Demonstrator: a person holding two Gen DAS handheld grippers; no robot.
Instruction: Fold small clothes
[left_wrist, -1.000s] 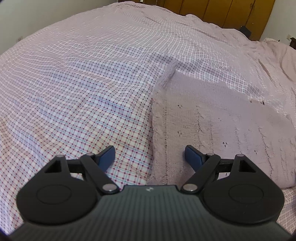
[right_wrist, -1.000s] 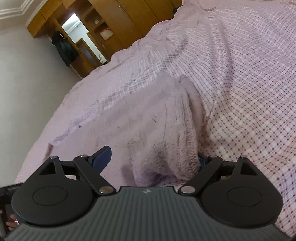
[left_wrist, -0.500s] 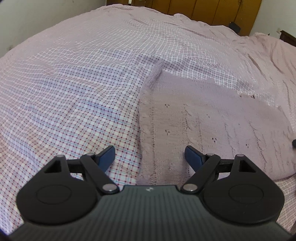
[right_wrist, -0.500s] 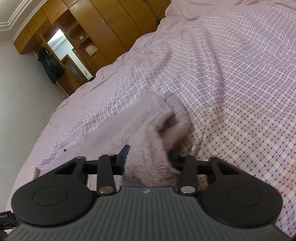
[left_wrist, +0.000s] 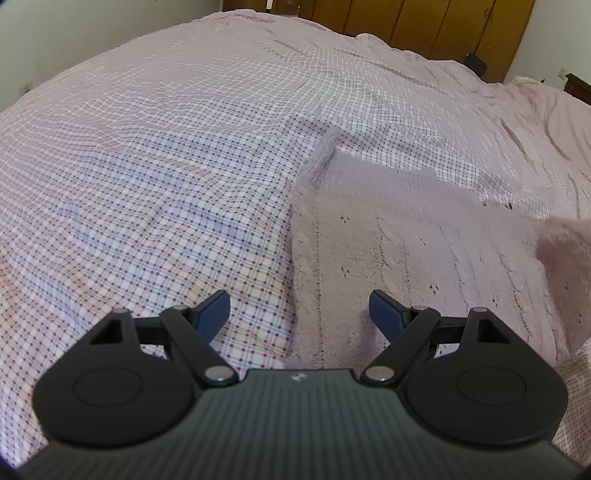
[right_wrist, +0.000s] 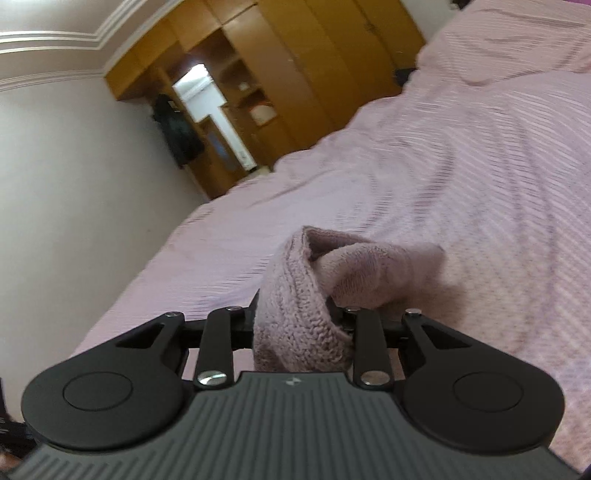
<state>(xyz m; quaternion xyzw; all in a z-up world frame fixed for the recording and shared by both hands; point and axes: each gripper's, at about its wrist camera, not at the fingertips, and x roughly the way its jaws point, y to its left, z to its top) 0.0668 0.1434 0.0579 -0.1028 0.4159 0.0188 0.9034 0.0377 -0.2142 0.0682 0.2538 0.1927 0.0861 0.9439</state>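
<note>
The right gripper has just closed its jaws on a bunched fold of the fuzzy mauve knitted garment, which lies flat on the pink checked bedspread. The left gripper hovers unclenched over its near-left edge, before a brown wooden wardrobe.
</note>
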